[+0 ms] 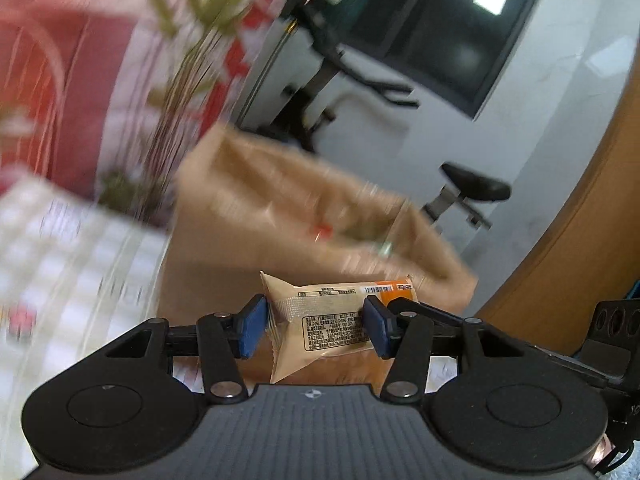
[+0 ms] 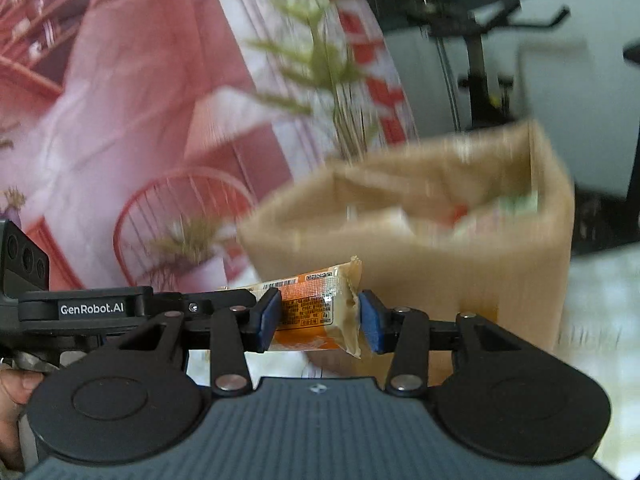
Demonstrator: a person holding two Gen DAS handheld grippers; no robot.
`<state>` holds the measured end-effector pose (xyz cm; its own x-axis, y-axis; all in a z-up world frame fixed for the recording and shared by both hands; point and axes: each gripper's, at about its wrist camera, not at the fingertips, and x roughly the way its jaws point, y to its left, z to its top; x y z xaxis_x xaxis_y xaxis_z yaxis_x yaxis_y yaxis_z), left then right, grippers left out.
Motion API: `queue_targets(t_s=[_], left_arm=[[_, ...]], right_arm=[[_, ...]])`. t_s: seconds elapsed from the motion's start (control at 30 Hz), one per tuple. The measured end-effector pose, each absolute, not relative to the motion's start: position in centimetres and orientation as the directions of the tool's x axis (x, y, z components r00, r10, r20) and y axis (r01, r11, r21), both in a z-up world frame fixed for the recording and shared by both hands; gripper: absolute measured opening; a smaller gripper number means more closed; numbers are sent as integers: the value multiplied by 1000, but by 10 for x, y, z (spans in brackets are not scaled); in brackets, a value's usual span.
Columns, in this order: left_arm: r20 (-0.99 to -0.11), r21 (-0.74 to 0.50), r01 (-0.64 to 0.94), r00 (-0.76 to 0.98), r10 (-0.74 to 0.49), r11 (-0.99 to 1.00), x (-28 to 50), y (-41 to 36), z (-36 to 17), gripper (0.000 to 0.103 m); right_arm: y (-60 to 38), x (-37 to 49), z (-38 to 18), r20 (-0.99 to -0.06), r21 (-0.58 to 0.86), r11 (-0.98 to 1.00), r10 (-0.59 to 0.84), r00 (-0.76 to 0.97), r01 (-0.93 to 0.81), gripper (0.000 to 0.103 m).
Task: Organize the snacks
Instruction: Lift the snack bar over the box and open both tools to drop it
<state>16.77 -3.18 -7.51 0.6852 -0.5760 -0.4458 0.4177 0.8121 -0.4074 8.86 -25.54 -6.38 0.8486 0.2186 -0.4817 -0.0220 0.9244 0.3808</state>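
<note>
2 grippers (image 1: pixel 314 326) (image 2: pixel 318 320), 1 shared snack packet (image 1: pixel 332 320) (image 2: pixel 312 308), 1 box (image 1: pixel 280 216) (image 2: pixel 440 264)

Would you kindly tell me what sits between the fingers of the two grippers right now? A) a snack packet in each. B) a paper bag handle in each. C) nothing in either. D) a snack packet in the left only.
A: the left gripper has its fingers on a beige snack packet, and the right gripper clamps an orange snack packet, both before the brown paper bag.
</note>
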Motion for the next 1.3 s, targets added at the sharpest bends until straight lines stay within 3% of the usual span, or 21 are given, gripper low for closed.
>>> queue_targets(t_s=[0.2, 0.4, 0.8, 0.9, 0.93, 0.97, 1.0, 1.3], left_arm=[[-429, -384, 453, 684, -590, 804, 213, -59, -44, 57], [-477, -454, 418, 632, -612, 786, 273, -69, -48, 58], [-562, -392, 389, 616, -551, 834, 302, -87, -70, 60], [-566, -368, 385, 629, -533, 846, 297, -83, -66, 68], [-566, -355, 384, 637, -523, 852, 296, -83, -63, 77], [-567, -334, 384, 647, -509, 861, 293, -82, -60, 86], [-570, -304, 384, 660, -490, 872, 290, -82, -56, 89], [-560, -109, 359, 748, -355, 927, 255, -75, -11, 90]], right_arm=[[-277, 129, -26, -440, 334, 942, 174, 881, -19, 45], [-302, 177, -32, -479, 305, 952, 128, 868, 29, 45], [-331, 193, -60, -568, 330, 937, 101, 817, 113, 46], [-332, 191, -63, -587, 316, 939, 83, 805, 134, 48], [-331, 190, -62, -590, 308, 941, 75, 804, 138, 49], [-330, 189, -60, -594, 301, 943, 67, 801, 144, 56], [-329, 188, -58, -596, 295, 944, 61, 800, 147, 61], [-316, 171, -22, -578, 242, 960, 24, 816, 143, 94]])
